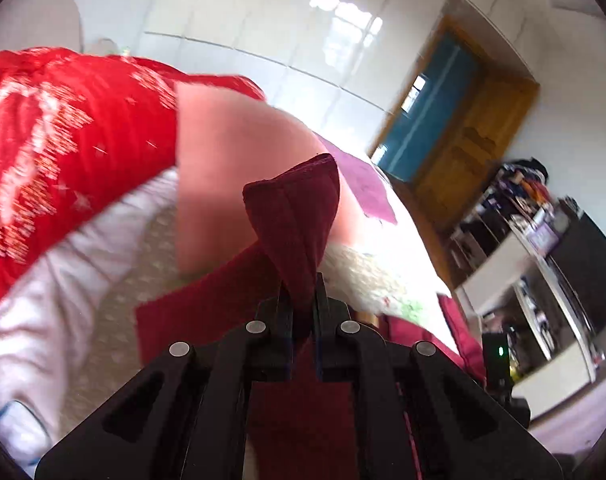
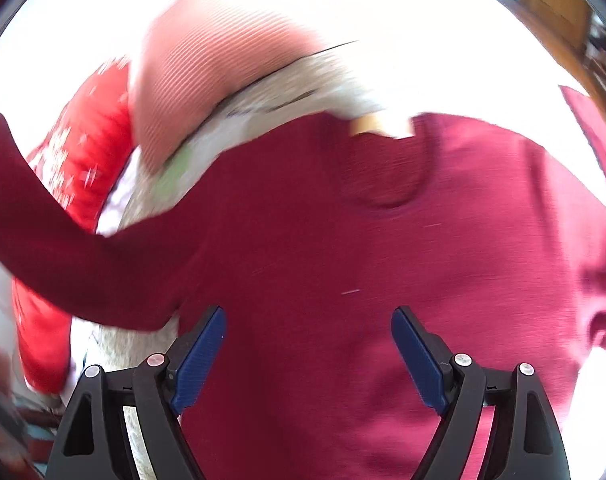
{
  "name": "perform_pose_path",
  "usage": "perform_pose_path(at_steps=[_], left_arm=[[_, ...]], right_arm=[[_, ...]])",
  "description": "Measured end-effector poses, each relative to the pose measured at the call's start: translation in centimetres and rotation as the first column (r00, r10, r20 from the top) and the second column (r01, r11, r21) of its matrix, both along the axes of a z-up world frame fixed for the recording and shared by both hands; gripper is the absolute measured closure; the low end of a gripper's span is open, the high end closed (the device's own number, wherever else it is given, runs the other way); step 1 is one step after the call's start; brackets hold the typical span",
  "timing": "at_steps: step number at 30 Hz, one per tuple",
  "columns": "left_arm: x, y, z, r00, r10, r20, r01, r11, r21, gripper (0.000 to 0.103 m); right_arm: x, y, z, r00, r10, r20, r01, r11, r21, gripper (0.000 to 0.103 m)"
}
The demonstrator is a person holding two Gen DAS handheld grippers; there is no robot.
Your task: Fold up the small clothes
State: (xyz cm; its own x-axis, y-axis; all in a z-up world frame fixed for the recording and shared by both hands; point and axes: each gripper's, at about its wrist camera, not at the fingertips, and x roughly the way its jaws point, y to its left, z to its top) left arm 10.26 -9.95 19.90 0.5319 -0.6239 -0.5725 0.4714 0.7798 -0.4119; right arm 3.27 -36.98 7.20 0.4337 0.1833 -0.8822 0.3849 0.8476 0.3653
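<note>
A white-tiled wall backs a bed (image 1: 103,280) strewn with clothes. The left gripper (image 1: 301,296) has its jaws clenched on the dark red top's (image 2: 343,260) sleeve, lifted; the right gripper (image 2: 308,344) hangs released above its body.

Left gripper (image 1: 301,300): matte black linkage arms with four round silver pivot pins; triangular cut-outs seen in the outer arms; thin blue pad edges just visible. Right gripper (image 2: 308,340): same black frame, four silver pins, triangular cut-outs; blue ribbed pads (image 2: 201,356) fitted on the inner finger faces
</note>
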Motion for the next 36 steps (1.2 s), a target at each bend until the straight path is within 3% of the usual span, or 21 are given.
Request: perform_pose_path(at_steps=[2, 4, 9, 11, 13, 15, 19, 22, 25, 27, 31, 34, 36], left_arm=[[-1.7, -4.4, -3.1, 0.994, -0.075, -0.075, 0.074, 0.997, -0.007, 0.097], [-3.5, -8.4, -6.7, 0.985, -0.122, -0.124, 0.128, 0.991, 0.040, 0.097], [-5.5, -12.9, -13.7, 0.942, -0.133, -0.309, 0.176, 0.978, 0.115, 0.095], [-5.7, -13.1, -15.1, 0.910, -0.126, -0.395, 0.197, 0.970, 0.143, 0.084], [-5.7, -12.0, -14.9, 0.897, -0.124, -0.424, 0.192, 0.974, 0.121, 0.065], [-6.0, -10.8, -13.4, 0.909, -0.128, -0.396, 0.192, 0.973, 0.125, 0.058], [-6.4, -7.0, -9.8, 0.957, -0.092, -0.275, 0.140, 0.977, 0.161, 0.042], [-5.7, -3.9, -8.9, 0.977, -0.007, -0.213, 0.052, 0.977, 0.207, 0.042], [-5.0, -1.6, -9.4, 0.982, 0.062, -0.179, -0.007, 0.957, 0.291, 0.042], [-4.9, -0.7, -9.8, 0.978, 0.081, -0.194, -0.021, 0.955, 0.295, 0.042], [-5.9, 0.4, -10.1, 0.975, 0.085, -0.205, -0.020, 0.954, 0.300, 0.042], [-6.3, 0.5, -10.3, 0.976, 0.074, -0.207, -0.009, 0.954, 0.301, 0.042], [-6.2, 0.2, -10.7, 0.974, 0.076, -0.211, -0.008, 0.951, 0.308, 0.042]], right_arm=[[-0.9, -2.6, 0.0, 0.998, -0.059, 0.005, 0.059, 0.998, 0.028, 0.020], [-2.1, -4.9, -0.1, 0.993, -0.121, 0.009, 0.120, 0.990, 0.067, 0.020], [-4.3, -8.3, -2.1, 0.972, -0.234, -0.006, 0.231, 0.952, 0.200, 0.020], [-4.2, -8.2, -2.9, 0.975, -0.222, -0.018, 0.220, 0.949, 0.225, 0.020], [-3.6, -7.4, -3.5, 0.982, -0.187, -0.026, 0.188, 0.951, 0.245, 0.020], [-2.7, -6.7, -4.2, 0.988, -0.150, -0.037, 0.155, 0.954, 0.258, 0.020], [-2.2, -5.5, -5.4, 0.993, -0.101, -0.054, 0.111, 0.961, 0.252, 0.020], [-1.4, -4.4, -5.8, 0.995, -0.081, -0.051, 0.090, 0.971, 0.223, 0.020], [-1.2, -4.3, -5.2, 0.995, -0.078, -0.057, 0.090, 0.962, 0.258, 0.020], [-2.1, -4.9, -4.5, 0.992, -0.128, -0.018, 0.127, 0.932, 0.339, 0.020], [-3.2, -5.8, -4.3, 0.980, -0.197, -0.033, 0.194, 0.901, 0.387, 0.016], [-2.4, -4.9, -5.3, 0.984, -0.156, -0.088, 0.176, 0.931, 0.320, 0.016], [-2.0, -4.0, -5.7, 0.991, -0.109, -0.075, 0.125, 0.955, 0.267, 0.022]])
